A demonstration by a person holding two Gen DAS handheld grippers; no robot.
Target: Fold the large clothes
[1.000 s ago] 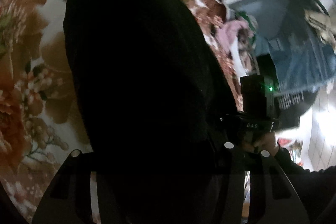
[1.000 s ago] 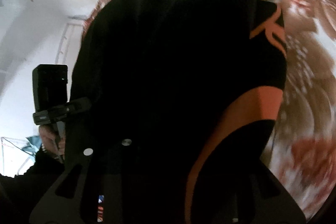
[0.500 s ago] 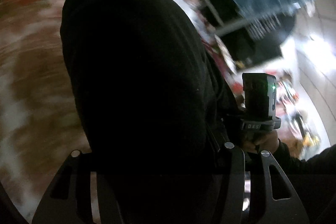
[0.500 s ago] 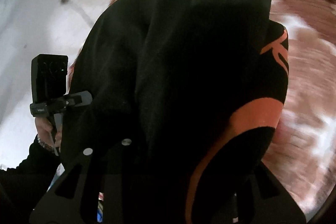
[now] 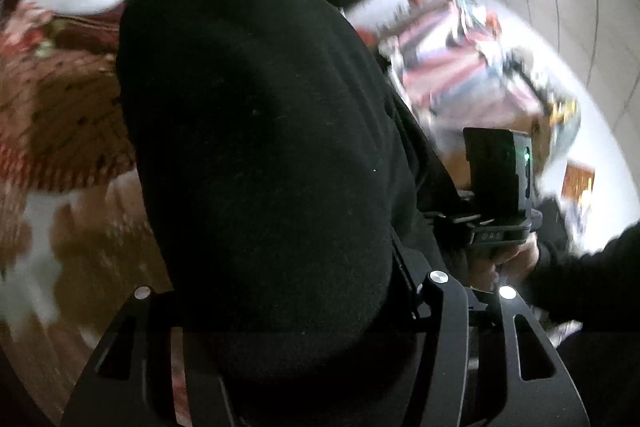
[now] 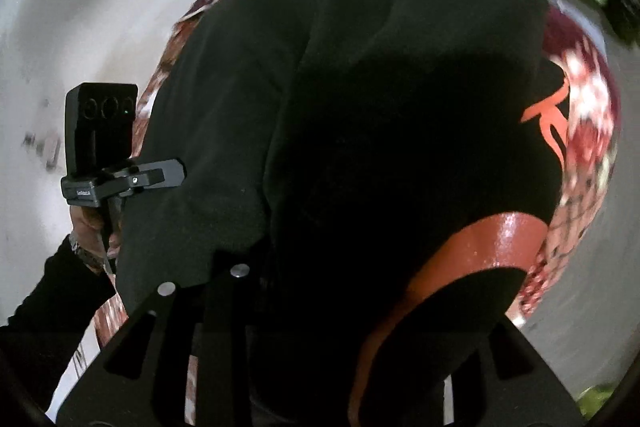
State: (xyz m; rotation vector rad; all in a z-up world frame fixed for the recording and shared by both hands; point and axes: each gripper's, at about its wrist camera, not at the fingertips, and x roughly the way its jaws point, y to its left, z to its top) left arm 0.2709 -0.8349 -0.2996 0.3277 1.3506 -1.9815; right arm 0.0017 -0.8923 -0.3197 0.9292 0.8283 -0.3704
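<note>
While clamping black garment [image 5: 260, 147] at frame centre in closed left gripper [image 5: 288, 307] and right gripper [image 6: 340, 307], swings off floral blanket [image 5: 52, 99], now blurred at left edge; likely repositioning, fold unfinished.

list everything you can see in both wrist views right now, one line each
black garment: one, black with orange markings, bunched between both grippers' fingers, filling both views
floral blanket: one, red, brown and white, beneath the garment
clutter pile: blurred, mixed colours, on pale floor
left gripper: one, black, closed on the garment
right gripper: one, black, closed on the garment
hands: two, dark sleeves, each on a gripper handle
</note>
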